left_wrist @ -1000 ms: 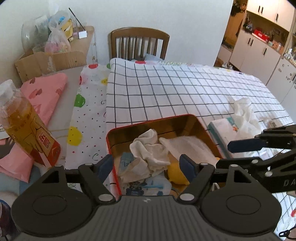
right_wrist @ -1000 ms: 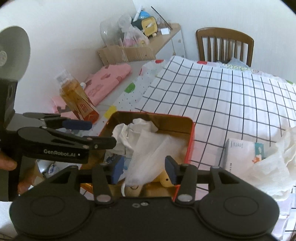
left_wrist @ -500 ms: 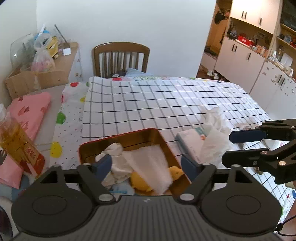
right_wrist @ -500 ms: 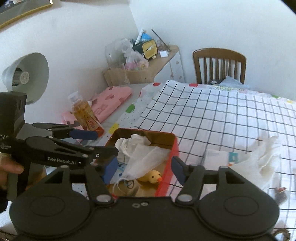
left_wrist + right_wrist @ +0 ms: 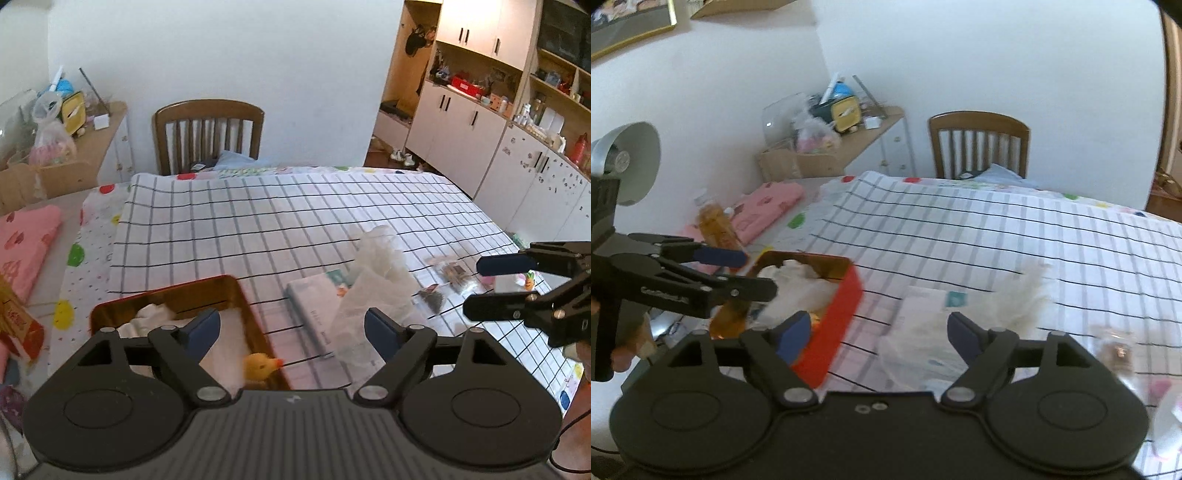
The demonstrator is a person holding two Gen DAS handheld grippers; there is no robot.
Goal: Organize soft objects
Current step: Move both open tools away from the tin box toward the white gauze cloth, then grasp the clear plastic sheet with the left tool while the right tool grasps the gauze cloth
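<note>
Now I have both grippers spread, jaws just opening, nothing between them; the tissue (image 5: pixel 373 280) on its pack (image 5: pixel 317 314) lies right of the tin (image 5: pixel 255 317), nearer my right gripper (image 5: pixel 875 334) than my left gripper (image 5: pixel 291 330).

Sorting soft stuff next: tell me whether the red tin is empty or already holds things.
Not empty. The red tin holds crumpled white cloths, a spread white tissue and a yellow duck toy at its near corner.
</note>
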